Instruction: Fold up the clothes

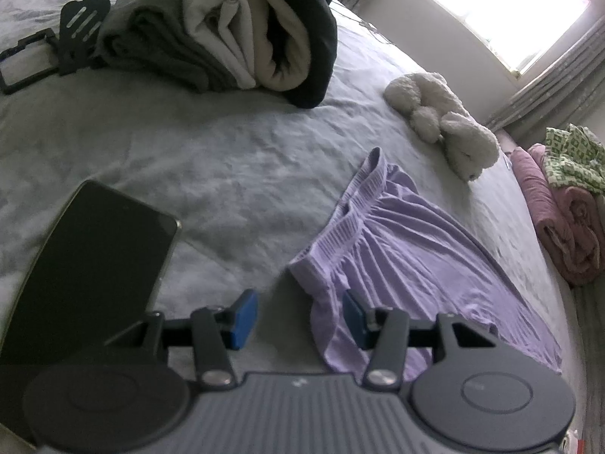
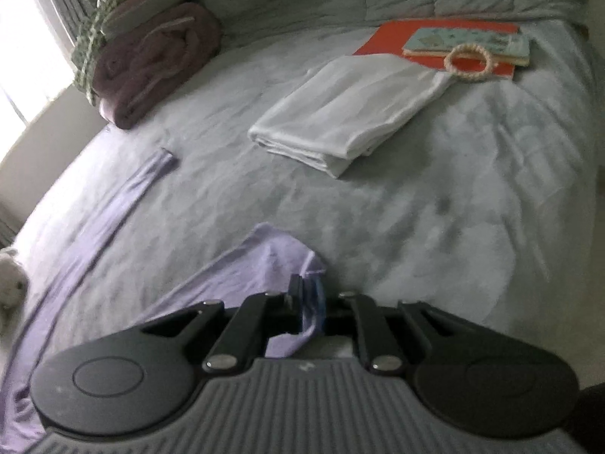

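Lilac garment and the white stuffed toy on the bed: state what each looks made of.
Lilac garment: apparently thin, soft knit, matte; it drapes in fine gathers below a ribbed band. The exact fibre cannot be told.
Stuffed toy: looks like fluffy plush, with a nubbly cream pile over rounded, padded limbs.

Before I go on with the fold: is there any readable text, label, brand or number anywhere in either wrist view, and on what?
None can be read.
Illustrated book on the red folder: a picture on the cover, any title too blurred to read.
Dark tablet: screen blank.
Lilac garment: no tag or print visible.
Small pale mark on each claw body: too small to read.
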A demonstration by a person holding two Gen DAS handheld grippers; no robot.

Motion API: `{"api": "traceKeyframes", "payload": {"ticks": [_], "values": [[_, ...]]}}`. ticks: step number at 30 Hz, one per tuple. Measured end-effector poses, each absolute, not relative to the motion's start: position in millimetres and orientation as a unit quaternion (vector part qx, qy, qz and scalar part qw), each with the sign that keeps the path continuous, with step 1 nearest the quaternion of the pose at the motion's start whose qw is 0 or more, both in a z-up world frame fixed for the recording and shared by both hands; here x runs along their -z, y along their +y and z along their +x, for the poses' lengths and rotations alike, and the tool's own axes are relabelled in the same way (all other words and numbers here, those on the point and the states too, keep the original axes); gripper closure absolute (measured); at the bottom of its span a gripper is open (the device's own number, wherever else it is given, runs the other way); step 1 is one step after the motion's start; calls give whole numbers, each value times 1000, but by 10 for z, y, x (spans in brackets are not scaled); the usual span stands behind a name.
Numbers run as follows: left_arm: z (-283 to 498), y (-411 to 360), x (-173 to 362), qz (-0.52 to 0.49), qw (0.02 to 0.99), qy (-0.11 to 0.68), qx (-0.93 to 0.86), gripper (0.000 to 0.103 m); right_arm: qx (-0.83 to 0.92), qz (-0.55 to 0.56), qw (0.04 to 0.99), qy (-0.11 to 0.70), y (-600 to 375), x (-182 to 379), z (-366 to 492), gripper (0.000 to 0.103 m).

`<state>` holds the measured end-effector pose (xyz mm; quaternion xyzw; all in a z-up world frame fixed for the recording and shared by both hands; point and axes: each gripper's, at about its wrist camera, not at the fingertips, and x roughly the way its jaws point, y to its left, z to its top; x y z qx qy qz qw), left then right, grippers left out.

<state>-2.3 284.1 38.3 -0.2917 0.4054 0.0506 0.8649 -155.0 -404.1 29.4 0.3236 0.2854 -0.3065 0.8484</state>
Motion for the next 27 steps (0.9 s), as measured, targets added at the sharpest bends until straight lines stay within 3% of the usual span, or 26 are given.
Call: {"api": "traceKeyframes", "payload": {"ticks": [20,24,27], "values": [[-24,2854,-379,-299,863,404,-48,51,321,307,846,294,-4019,-254,-1563,91],[-27,2862,-375,-300,862,405,-49,51,327,310,846,286,-4036,-259,-1587,102],[-27,2863,-374,-301,862,405,-48,51,331,315,849,266,-4028,-315,-1643,103]]}}
